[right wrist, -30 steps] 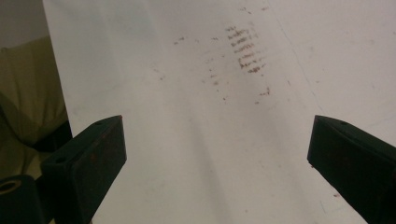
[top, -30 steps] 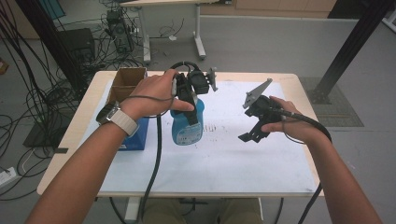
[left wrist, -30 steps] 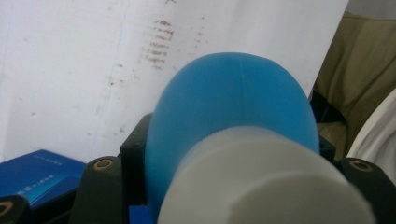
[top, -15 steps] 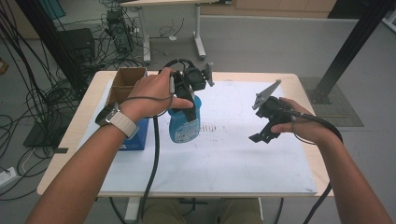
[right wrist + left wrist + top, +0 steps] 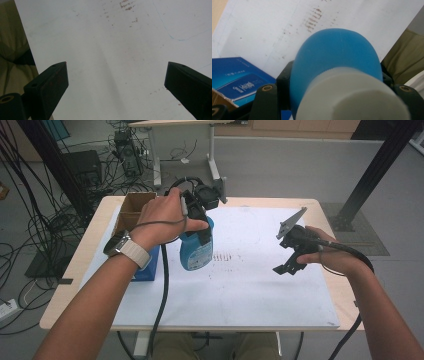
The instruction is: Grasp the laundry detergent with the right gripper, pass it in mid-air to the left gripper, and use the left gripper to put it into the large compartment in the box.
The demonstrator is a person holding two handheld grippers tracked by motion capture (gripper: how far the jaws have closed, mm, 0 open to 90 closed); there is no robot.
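Nothing is reading clearly here. The blue box (image 5: 239, 77), lying just beside the left claw (image 5: 332, 100), is showing pale printed lettering on its face, but it is blurring too much to make out. The blue bottle (image 5: 196, 251) sitting between that claw's jaws is carrying a white label, its print too small to read

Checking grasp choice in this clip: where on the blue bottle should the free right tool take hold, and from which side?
Probably the lower body of the blue bottle, from the person's right. The left tool is clamped on its upper part near the white cap, and the blue box stands close on its left. The right tool is open over the white sheet, facing the bare side.
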